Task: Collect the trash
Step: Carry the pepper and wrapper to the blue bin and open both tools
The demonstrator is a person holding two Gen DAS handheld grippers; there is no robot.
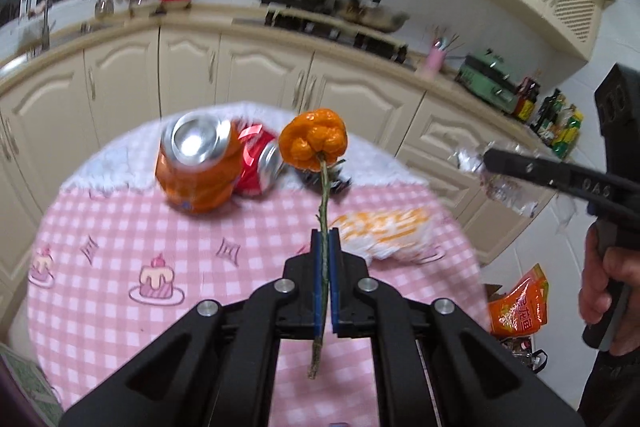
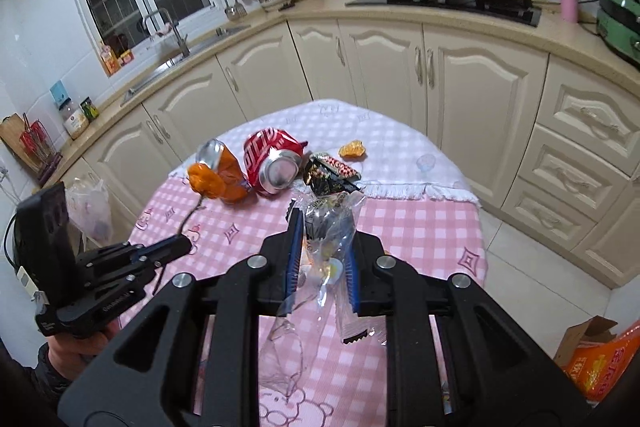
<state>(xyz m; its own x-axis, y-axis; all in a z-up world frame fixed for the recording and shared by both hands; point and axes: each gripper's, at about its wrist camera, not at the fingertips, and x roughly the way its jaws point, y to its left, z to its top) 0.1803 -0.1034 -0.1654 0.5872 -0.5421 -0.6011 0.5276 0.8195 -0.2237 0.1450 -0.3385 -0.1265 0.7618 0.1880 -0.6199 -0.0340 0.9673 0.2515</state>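
My left gripper [image 1: 326,241] is shut on the thin green stem [image 1: 323,203] of a wrinkled orange fruit [image 1: 314,139], which it holds above the pink checked table [image 1: 120,227]. My right gripper [image 2: 324,227] is shut on a crumpled clear plastic wrapper [image 2: 332,227] that hangs down between its blue pads. On the table behind lie a crushed orange can [image 1: 196,167], a crushed red can [image 2: 272,163], a black snack wrapper [image 2: 330,175], an orange peel [image 2: 352,150] and an orange-and-white wrapper [image 1: 384,231]. Each gripper shows in the other's view: right gripper [image 1: 490,161], left gripper [image 2: 180,245].
Cream kitchen cabinets [image 2: 480,99] curve round behind the table. An orange bag [image 2: 600,359] and a cardboard box [image 2: 588,335] sit on the floor at the right. A plastic bag [image 2: 90,211] hangs at the left. A small clear cap [image 2: 425,161] lies on the white cloth.
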